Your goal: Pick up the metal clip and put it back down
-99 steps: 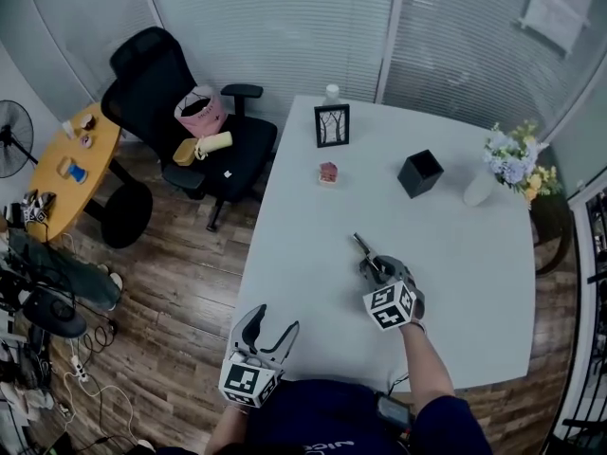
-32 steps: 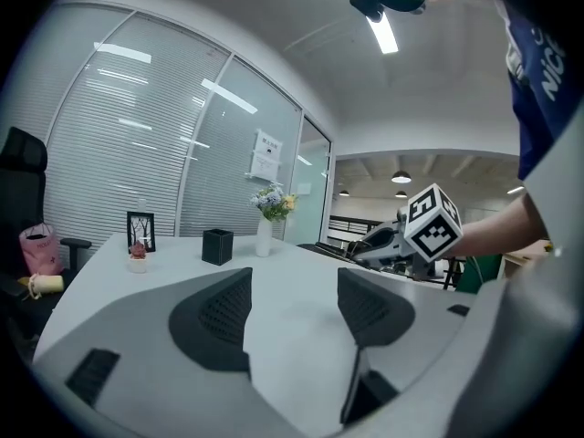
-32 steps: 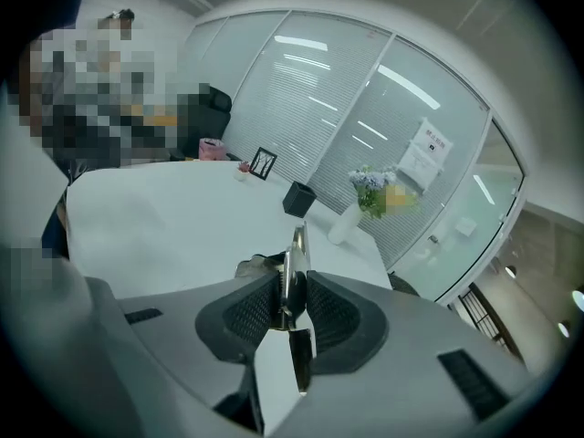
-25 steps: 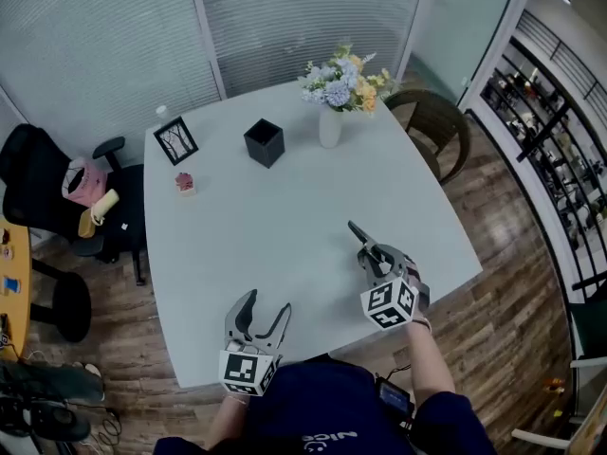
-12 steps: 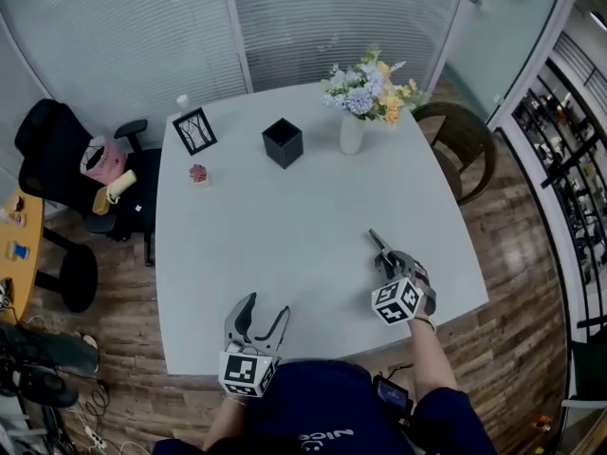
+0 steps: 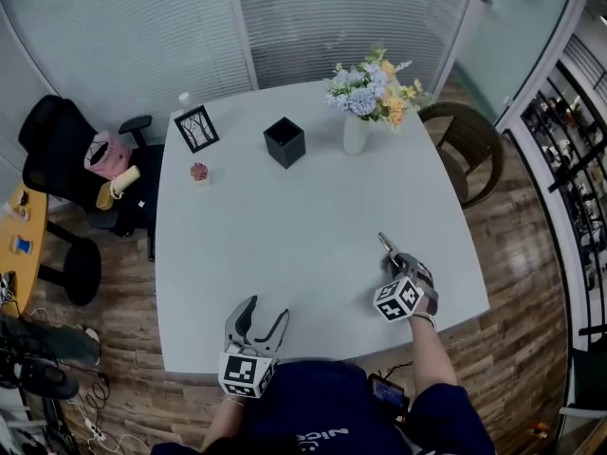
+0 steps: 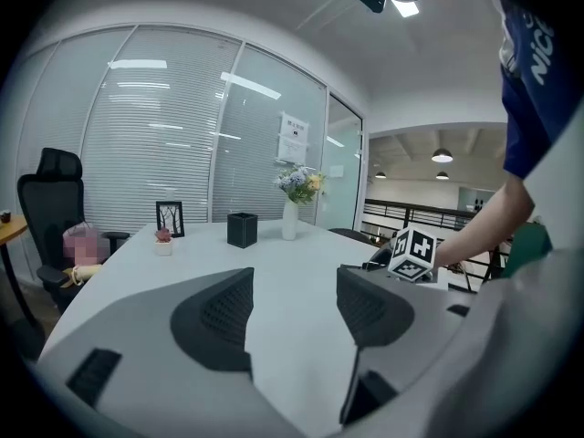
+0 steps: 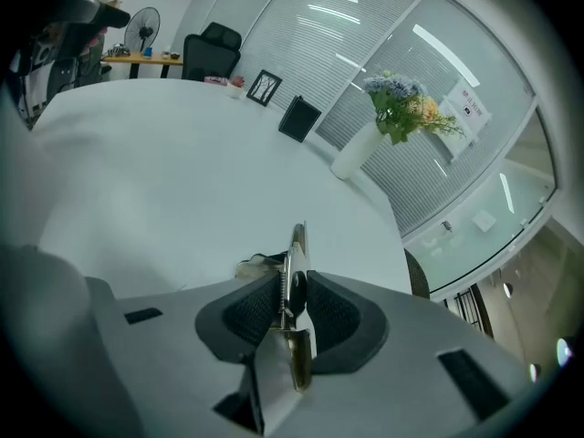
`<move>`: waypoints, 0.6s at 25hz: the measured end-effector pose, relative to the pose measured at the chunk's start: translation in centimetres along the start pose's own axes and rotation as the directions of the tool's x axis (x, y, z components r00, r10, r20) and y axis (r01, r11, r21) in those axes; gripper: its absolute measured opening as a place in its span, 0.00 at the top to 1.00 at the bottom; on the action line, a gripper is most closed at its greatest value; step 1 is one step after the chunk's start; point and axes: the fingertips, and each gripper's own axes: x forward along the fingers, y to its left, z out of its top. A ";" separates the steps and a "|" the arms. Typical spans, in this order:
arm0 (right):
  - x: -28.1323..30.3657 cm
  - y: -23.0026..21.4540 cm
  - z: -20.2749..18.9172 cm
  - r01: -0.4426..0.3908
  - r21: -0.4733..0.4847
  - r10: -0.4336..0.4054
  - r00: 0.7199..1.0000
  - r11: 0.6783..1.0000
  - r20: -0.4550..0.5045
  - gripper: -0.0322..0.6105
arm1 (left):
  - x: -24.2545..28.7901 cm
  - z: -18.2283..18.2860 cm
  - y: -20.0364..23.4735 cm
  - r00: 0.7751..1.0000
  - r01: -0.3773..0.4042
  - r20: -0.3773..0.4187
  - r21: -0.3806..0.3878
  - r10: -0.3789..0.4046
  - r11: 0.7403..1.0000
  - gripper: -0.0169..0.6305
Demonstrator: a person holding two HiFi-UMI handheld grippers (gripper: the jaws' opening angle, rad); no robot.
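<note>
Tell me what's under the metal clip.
Bare white table shows beneath the silver metal clip, clamped by the right gripper. Its jaws cover the clip's lower part, so contact cannot be seen.

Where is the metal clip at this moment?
The metal clip is clamped in the right gripper, at the head view's right, over the table by its near right corner.

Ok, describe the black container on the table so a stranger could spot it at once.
Start at the white table. Along its far edge stand a picture frame, a black container and a vase of flowers, the container in the middle. It is the only plain black open-topped cube.
</note>
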 end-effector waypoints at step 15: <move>0.3 0.6 -0.2 0.032 -0.008 -0.032 0.999 0.999 0.012 0.75 | 0.1 -0.4 -0.5 1.000 -0.005 -0.015 -0.009 0.005 1.000 0.54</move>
